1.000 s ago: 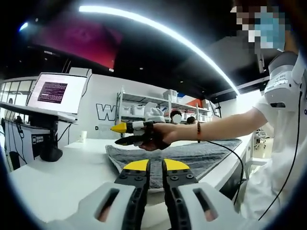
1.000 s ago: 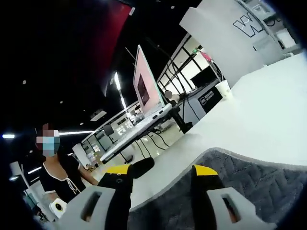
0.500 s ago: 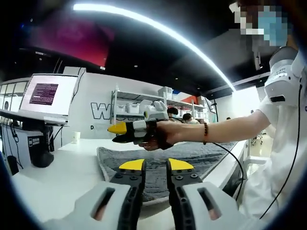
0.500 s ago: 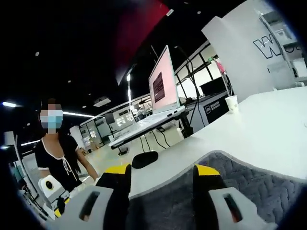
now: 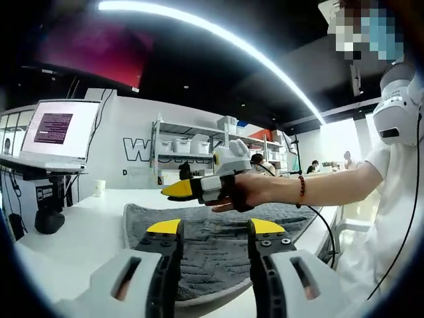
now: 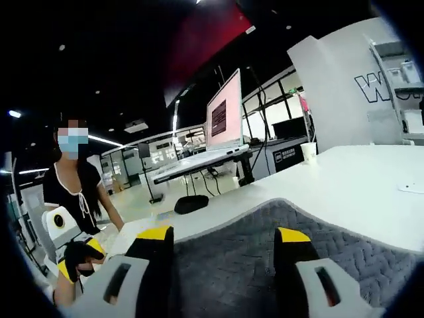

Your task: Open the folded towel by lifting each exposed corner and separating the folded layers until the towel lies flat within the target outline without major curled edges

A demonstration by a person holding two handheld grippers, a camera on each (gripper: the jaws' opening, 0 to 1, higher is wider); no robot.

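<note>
Two grippers: both held over the grey towel [image 5: 218, 245] on the white table [image 5: 79, 238].
Left gripper [image 5: 215, 228]: jaws apart, empty — towel edge at 6 o'clock.
Right gripper [image 6: 225, 233]: jaws apart, nothing held, towel corner at 12 o'clock.
Towel state: probably nearly flat.
Risk: pinching one layer too deep — edge curls back.

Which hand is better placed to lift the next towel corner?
Probably the right tongs: open, with the towel corner's edge just past their tips. The left tongs sit back at the near edge.
</note>
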